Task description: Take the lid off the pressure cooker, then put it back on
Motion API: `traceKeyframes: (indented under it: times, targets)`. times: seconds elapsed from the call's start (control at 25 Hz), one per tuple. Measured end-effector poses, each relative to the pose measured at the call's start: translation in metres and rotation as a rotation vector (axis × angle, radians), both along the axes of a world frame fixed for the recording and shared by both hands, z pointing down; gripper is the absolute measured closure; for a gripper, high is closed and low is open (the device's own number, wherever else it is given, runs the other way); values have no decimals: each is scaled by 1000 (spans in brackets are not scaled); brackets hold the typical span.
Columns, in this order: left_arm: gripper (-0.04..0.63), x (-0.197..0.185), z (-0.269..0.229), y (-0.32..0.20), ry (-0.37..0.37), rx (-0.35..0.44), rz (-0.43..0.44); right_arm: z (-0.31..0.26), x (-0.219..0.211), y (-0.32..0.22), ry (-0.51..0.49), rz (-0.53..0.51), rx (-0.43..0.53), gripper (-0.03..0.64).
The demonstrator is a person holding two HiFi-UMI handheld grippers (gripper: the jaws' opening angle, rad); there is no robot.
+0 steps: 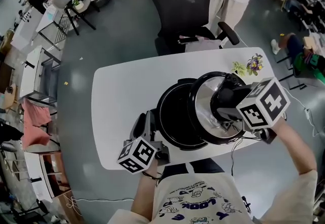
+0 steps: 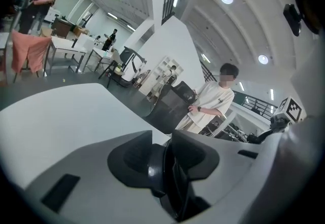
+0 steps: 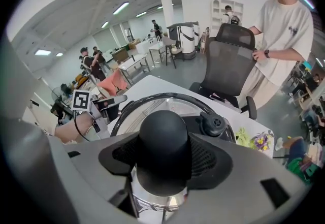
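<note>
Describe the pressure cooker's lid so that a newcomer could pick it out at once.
On the white table stands an open black pot. The lid is the round disc tilted over its right edge, held by its black knob in the right gripper. Unlike the dark pot, it shows shiny metal inside a black rim.

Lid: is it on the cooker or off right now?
Off. The right gripper holds the lid tilted by its knob; the pot's dark inside is exposed.

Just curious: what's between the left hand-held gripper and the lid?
The open pot, gripped by the left hand-held gripper, with the lid tilted beyond it; head view.
</note>
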State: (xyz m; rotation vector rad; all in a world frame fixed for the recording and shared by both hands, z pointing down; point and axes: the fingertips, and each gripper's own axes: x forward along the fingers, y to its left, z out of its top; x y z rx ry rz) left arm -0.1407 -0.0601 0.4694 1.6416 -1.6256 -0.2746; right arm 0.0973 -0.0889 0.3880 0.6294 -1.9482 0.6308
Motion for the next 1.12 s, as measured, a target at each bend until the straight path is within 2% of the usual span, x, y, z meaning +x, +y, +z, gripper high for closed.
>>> traceKeyframes:
  times: [0.12, 0.36, 0.68, 0.84, 1.12]
  targets:
    - [471, 7, -16, -2, -66, 40, -4, 3, 33, 1, 6, 43, -2, 321]
    - [499, 35, -58, -11, -130, 130, 27, 4, 95, 3, 16, 156, -7, 321]
    - [556, 110, -86, -35, -215, 229, 129, 27, 181, 6, 27, 269, -29, 321]
    - [580, 140, -97, -44, -274, 265, 182, 37, 207, 8, 27, 314, -37, 321]
    - [581, 181, -109, -57, -371, 307, 257, 62, 235, 13, 33, 368, -57, 321]
